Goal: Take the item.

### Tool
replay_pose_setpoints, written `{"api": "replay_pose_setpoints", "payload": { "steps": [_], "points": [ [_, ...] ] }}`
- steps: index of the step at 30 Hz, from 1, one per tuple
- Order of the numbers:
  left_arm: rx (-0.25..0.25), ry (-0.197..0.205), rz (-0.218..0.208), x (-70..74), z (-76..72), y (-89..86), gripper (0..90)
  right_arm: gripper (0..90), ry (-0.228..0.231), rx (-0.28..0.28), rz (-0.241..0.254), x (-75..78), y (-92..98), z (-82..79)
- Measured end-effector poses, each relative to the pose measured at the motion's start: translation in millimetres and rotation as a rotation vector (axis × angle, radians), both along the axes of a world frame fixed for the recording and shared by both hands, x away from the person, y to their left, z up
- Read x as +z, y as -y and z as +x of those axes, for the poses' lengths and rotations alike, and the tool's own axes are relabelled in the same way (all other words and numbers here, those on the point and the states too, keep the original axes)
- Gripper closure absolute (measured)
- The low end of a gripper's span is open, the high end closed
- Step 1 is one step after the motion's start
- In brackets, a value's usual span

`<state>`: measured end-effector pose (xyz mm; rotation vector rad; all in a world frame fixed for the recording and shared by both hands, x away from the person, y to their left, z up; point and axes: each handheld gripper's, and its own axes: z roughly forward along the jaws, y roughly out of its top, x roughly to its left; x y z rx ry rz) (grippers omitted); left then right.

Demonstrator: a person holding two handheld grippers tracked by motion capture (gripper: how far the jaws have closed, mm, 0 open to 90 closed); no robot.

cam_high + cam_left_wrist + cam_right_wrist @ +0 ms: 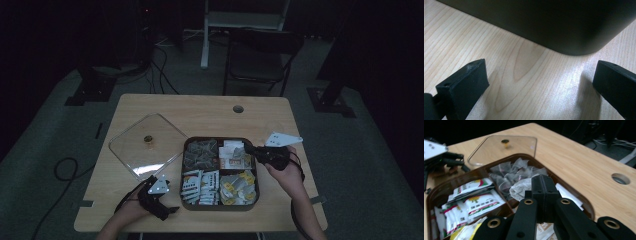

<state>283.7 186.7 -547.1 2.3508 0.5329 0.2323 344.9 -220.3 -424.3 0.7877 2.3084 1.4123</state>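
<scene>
A dark brown tray (220, 139) with several compartments of sachets sits on the wooden table. My right gripper (248, 149) hovers over the tray's far right compartment, shut on a pale translucent tea bag (239, 150). In the right gripper view the jaws (543, 182) are pressed together, and the tea bag (520, 188) hangs at their tip above the tray (576, 195). My left gripper (170, 200) rests near the tray's near left corner. It stands open (541, 75) over bare wood, facing the tray wall (549, 22).
A clear glass lid (145, 145) with a small knob lies flat on the table left of the tray. A round cable hole (238, 108) sits at the table's far side. Behind the table stands a dark chair (260, 55), with cables on the floor.
</scene>
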Motion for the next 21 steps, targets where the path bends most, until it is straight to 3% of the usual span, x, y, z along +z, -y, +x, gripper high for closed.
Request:
{"api": "replay_pose_setpoints", "payload": {
  "steps": [21],
  "points": [
    [-0.002,-0.001,0.001,0.0,0.1,-0.1,0.3,90.0,0.023,-0.146,0.040,16.3,46.4,31.8]
  ]
}}
